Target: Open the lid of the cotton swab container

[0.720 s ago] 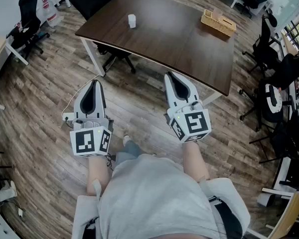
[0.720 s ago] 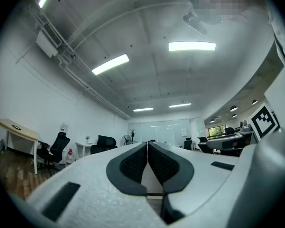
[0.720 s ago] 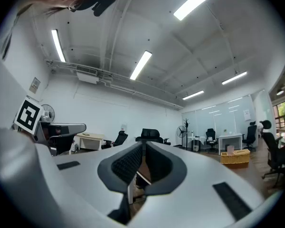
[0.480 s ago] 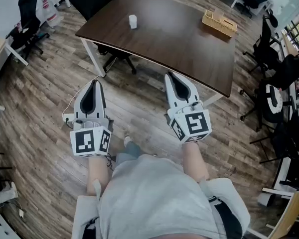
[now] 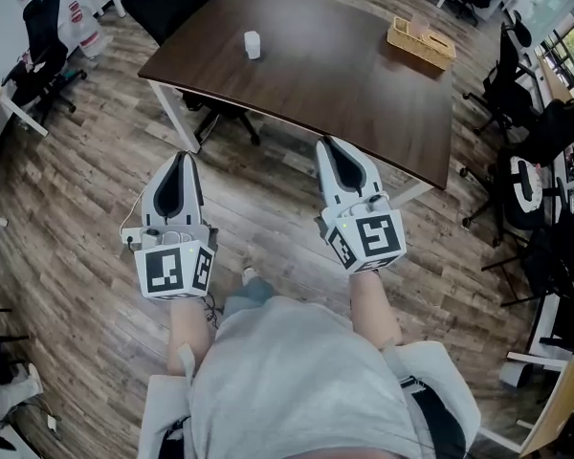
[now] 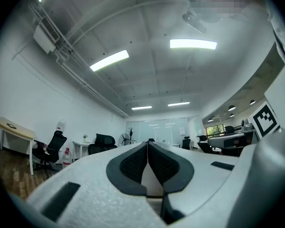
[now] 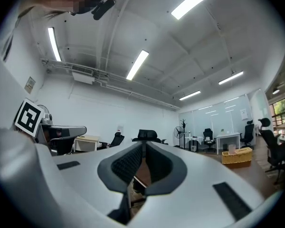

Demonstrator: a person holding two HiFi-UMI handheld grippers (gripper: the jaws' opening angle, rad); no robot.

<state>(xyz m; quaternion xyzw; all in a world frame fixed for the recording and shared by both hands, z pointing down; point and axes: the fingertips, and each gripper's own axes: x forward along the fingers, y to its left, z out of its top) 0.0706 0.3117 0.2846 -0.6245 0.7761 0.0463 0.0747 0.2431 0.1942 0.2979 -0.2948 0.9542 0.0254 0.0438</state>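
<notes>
- left gripper point(image 5: 183, 159): jaws closed pad to pad, nothing between them. held over the wood floor, near side of the table point(image 5: 344, 84), pointing roughly level toward it.
- right gripper point(image 5: 328, 145): jaws likewise closed and empty, beside the left gripper and apart from it, just short of the table's near edge.
- cotton swab container point(image 5: 253, 43): small white upright tub standing alone on the far left part of the dark tabletop, well apart from both grippers and from the wicker basket point(image 5: 420, 43) at far right.
- handling, judged: likely thin plastic, light and stiff. it may slide or tip on the smooth tabletop if pushed from one side.
- grip, judged: clamp the lower body with one gripper and work the lid at its rim with the other, using modest force.
- lid type (hinged, snap or lift-off) is too small to tell from here.
- task status: not begun; the lid appears closed.
</notes>
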